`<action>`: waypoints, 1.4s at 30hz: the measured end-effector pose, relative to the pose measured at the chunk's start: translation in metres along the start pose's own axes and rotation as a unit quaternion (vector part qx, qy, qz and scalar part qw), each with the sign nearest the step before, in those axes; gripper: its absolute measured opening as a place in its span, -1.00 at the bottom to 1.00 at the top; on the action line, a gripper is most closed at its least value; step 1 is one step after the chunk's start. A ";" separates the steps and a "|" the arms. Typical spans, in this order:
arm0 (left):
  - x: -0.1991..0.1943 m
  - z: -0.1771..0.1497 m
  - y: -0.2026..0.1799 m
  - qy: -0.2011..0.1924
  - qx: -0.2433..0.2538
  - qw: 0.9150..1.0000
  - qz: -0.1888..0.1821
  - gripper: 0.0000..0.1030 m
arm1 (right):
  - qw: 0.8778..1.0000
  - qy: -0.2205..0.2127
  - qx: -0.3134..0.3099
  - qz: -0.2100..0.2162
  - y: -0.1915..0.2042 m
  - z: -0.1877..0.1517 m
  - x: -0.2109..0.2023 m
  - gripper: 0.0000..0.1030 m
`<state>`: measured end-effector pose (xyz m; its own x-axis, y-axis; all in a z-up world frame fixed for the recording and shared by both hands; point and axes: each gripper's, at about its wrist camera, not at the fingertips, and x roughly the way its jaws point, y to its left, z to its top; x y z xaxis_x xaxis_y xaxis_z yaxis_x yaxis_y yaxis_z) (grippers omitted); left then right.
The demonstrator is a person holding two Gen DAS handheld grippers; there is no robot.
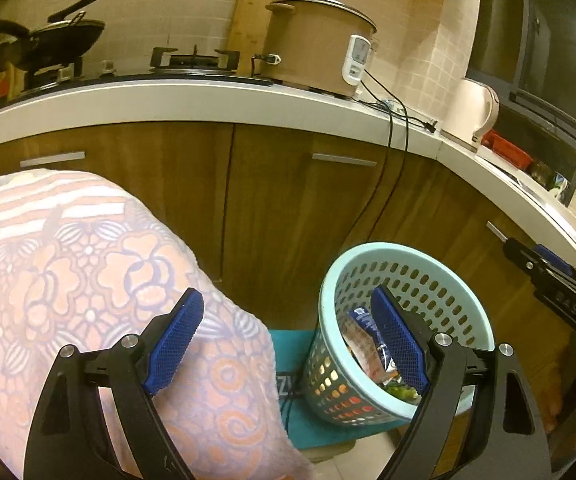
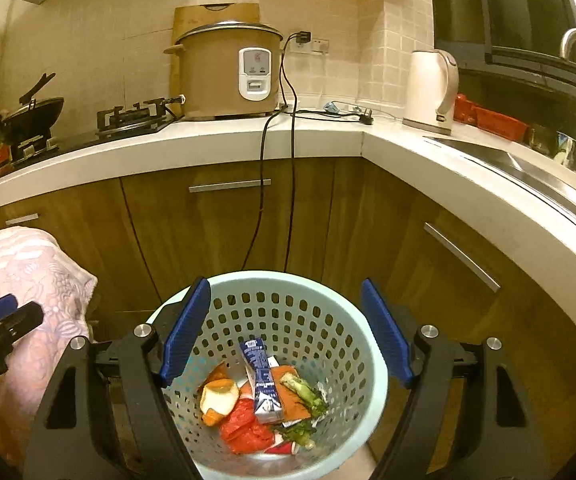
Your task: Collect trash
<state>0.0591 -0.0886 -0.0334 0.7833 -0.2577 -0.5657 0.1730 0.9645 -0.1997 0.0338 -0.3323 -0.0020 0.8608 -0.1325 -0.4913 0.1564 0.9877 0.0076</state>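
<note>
A pale blue perforated trash basket [image 2: 327, 292] stands on the floor against the wooden cabinets; it also shows in the left wrist view [image 1: 415, 256]. Inside lie a blue-and-white carton [image 2: 262, 380], an orange peel [image 2: 218, 398], a red wrapper [image 2: 244, 428] and green vegetable scraps [image 2: 303, 394]. My right gripper [image 2: 286, 332] is open and empty, directly above the basket's mouth. My left gripper [image 1: 288, 340] is open and empty, to the left of the basket, with its right finger over the rim.
A pink patterned cloth-covered object [image 1: 88, 272] stands left of the basket. A teal mat [image 1: 291, 344] lies under it. The counter [image 2: 208, 144] holds a rice cooker [image 2: 228, 72], a gas stove [image 2: 132, 118], a wok [image 2: 36, 114], a kettle [image 2: 431, 88] and a sink [image 2: 527, 172]. Cords [image 2: 291, 184] hang down.
</note>
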 end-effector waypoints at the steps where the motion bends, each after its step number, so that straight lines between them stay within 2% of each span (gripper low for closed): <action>1: -0.001 0.000 0.000 -0.002 -0.001 1.000 0.000 0.62 | 1.000 -0.001 0.004 0.005 0.000 0.002 0.003 0.43; 4: -0.005 0.001 0.000 -0.012 0.005 1.000 0.006 0.62 | 1.000 -0.019 0.006 0.006 0.006 0.011 0.005 0.43; 13: -0.014 0.004 -0.019 -0.050 0.051 0.996 0.047 0.62 | 0.998 -0.060 -0.020 -0.031 0.028 0.015 -0.010 0.43; 19: -0.023 0.002 -0.033 -0.068 0.078 0.994 0.044 0.62 | 0.998 -0.052 -0.009 -0.029 0.027 0.017 -0.029 0.43; 21: -0.027 -0.001 -0.038 -0.069 0.089 0.993 0.039 0.62 | 0.997 -0.056 -0.008 -0.047 0.026 0.014 -0.038 0.49; 25: -0.031 -0.006 -0.051 -0.082 0.122 0.988 0.051 0.66 | 0.995 -0.064 0.000 -0.075 0.022 0.008 -0.053 0.60; 28: -0.032 -0.005 -0.052 -0.078 0.120 0.989 0.039 0.67 | 0.992 -0.068 0.014 -0.103 0.018 0.002 -0.063 0.71; 32: -0.034 -0.005 -0.050 -0.072 0.112 0.991 0.027 0.67 | 0.989 -0.063 0.022 -0.134 0.019 -0.001 -0.073 0.72; 35: -0.040 -0.004 -0.051 -0.077 0.110 0.991 0.018 0.67 | 0.987 -0.064 0.015 -0.145 0.024 -0.002 -0.081 0.72; 42: -0.041 -0.004 -0.051 -0.083 0.115 0.990 0.024 0.70 | 0.986 -0.063 -0.001 -0.155 0.035 -0.001 -0.090 0.73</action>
<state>0.0160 -0.1279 -0.0028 0.8775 -0.2170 -0.4276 0.2503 0.9679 0.0224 -0.0387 -0.2860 0.0413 0.8255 -0.4372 -0.3570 0.4203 0.8983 -0.1282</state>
